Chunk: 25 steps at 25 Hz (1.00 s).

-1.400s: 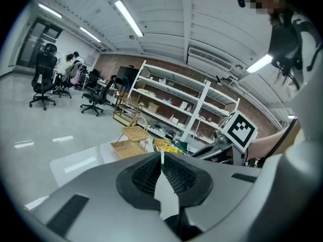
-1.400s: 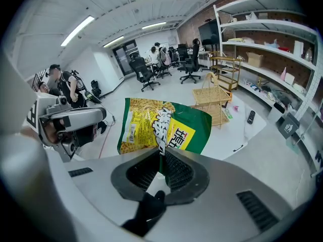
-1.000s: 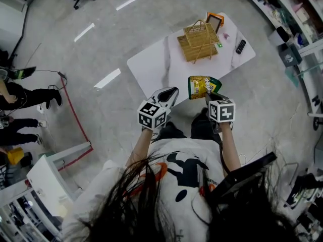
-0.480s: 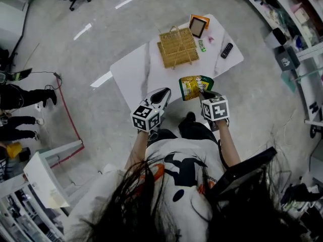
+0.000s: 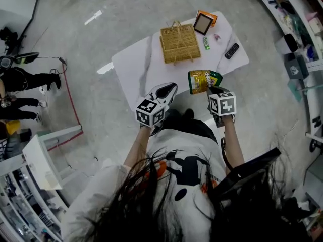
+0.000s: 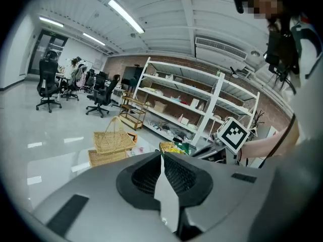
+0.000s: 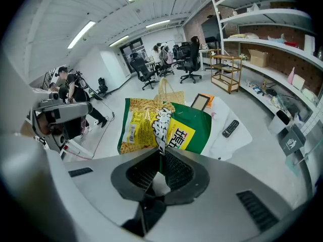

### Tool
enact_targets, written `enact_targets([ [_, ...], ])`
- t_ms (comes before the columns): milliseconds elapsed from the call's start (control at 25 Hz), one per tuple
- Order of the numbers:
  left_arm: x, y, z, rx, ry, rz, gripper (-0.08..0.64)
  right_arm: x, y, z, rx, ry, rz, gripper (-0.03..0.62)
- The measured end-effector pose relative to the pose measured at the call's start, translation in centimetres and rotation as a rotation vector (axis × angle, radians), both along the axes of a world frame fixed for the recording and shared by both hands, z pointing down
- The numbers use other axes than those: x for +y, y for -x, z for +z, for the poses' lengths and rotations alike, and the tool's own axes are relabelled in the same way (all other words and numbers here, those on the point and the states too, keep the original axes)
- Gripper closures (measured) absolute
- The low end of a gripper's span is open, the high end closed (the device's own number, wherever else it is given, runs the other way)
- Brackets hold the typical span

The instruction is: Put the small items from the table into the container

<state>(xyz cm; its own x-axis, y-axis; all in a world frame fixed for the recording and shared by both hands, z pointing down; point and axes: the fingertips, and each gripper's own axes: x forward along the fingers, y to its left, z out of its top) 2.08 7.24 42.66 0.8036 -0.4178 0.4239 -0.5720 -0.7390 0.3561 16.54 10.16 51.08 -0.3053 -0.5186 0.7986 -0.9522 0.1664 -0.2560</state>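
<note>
A yellow and green snack bag point(image 5: 202, 80) hangs at the near edge of the white table point(image 5: 139, 67), and my right gripper point(image 5: 212, 91) is shut on its lower edge. In the right gripper view the bag point(image 7: 164, 127) stands up from the closed jaws of the right gripper point(image 7: 161, 153). My left gripper point(image 5: 165, 92) hovers over the table's near edge, shut with nothing in it. A wicker basket point(image 5: 177, 42) with a handle stands at the table's far side, also visible as the basket point(image 6: 112, 141) ahead of the left gripper point(image 6: 161, 158).
Beside the basket lie an orange-framed tablet point(image 5: 204, 21), a small green item point(image 5: 206, 43), a pink item point(image 5: 217, 36) and a black remote point(image 5: 231, 51). Shelving point(image 5: 298, 29) runs along the right. People stand at the far left point(image 5: 20, 79), near a red cable point(image 5: 70, 110).
Both grippers have travelled across the floor with the person, the bag still gripped in the right one. The table and basket sit a little differently in the head view.
</note>
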Motion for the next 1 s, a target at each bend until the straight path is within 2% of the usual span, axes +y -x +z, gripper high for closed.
enact_targets([
  [280,-1.7,-1.6,-0.1,-0.005,-0.002,0.016,0.549,-3.5,-3.1,-0.1,0.007,-0.005,0.001,0.549],
  [560,-4.9,-2.8,0.9,-0.021,0.008,0.033,0.548,-9.8,-5.5,0.4,0.051,0.003,-0.015,0.549],
  [760,-8.4,-2.7,1.1,-0.013,0.017,0.023,0.548,-15.2,-6.3,0.9,0.111,0.034,-0.024,0.549],
  [1000,-11.6,-2.3,2.0,-0.016,0.042,0.003,0.548,-20.5,-6.2,2.6,0.127,0.075,-0.045,0.549],
])
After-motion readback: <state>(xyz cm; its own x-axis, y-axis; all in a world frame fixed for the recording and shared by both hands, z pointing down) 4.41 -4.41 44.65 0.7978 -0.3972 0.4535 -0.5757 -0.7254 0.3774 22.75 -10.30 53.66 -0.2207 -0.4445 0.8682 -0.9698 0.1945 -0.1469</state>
